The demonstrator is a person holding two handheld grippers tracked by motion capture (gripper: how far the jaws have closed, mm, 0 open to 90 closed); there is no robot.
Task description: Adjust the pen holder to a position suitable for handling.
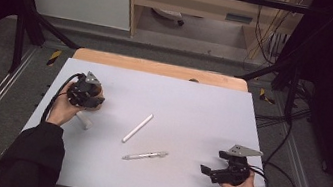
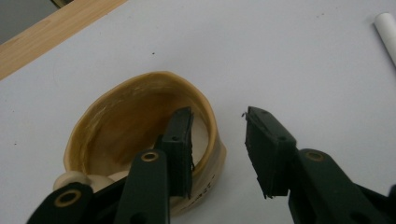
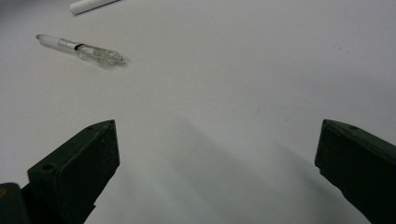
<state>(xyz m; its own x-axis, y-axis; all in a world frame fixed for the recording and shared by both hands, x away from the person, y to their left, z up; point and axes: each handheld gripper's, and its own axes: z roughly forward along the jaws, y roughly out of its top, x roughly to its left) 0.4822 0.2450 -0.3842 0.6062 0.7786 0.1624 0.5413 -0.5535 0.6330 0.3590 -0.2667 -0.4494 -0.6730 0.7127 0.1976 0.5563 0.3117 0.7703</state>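
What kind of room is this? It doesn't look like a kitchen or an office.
Most likely a lab or recording workspace: a dark metal frame surrounds the table, loose cables trail across the floor, and a person works with a hand-held gripper in each hand.

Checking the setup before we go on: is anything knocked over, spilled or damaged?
Nothing spilled. The tan cup lies tipped on its side at the table's left, and the left hand-held gripper has one jaw inside its mouth.
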